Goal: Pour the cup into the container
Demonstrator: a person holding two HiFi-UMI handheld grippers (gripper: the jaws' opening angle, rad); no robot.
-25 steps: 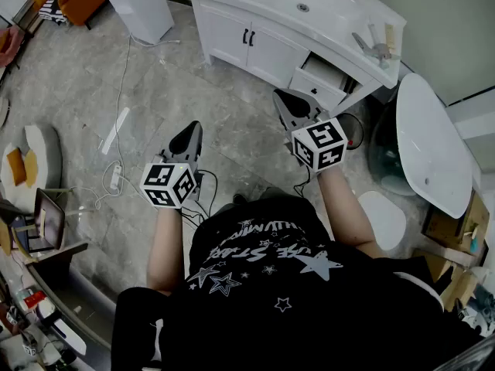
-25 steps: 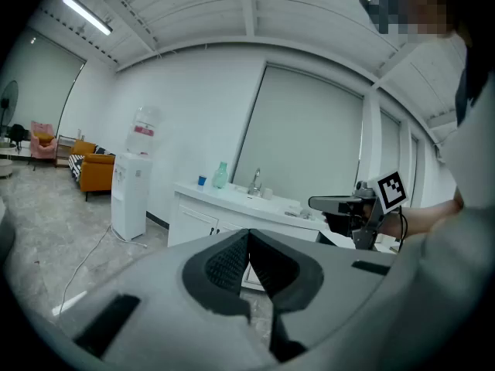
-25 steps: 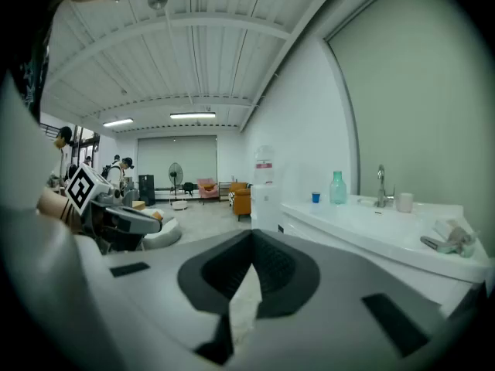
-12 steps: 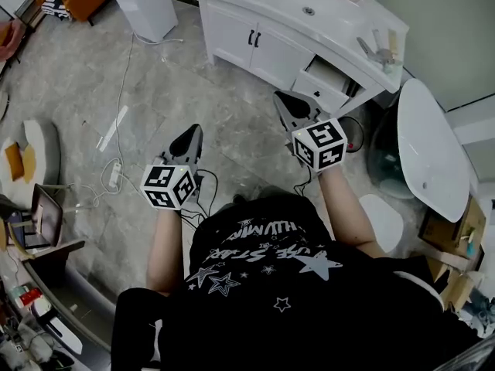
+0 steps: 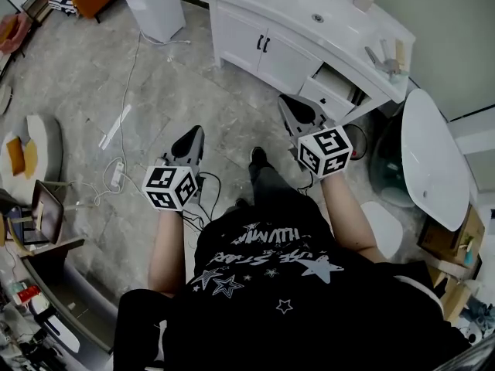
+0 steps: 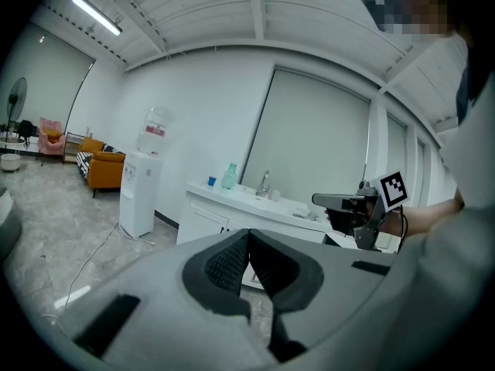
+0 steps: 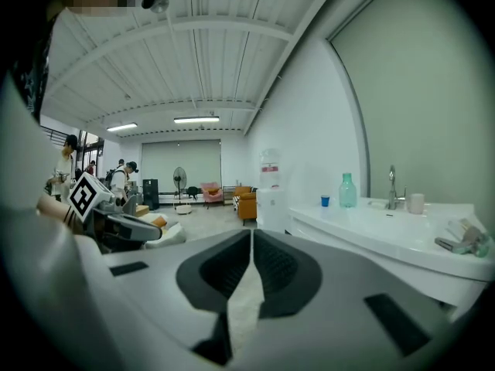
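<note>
Both left gripper (image 6: 247, 233) and right gripper (image 7: 252, 235) hold fingers together, empty; blue cup (image 7: 325, 200) stands beside green bottle (image 7: 348, 190).

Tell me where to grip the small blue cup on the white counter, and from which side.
Probably its side wall, about mid-height, coming in level from the open floor side. The blue cup stands upright near the counter end, with the green bottle close on its sink side and the wall behind.
</note>
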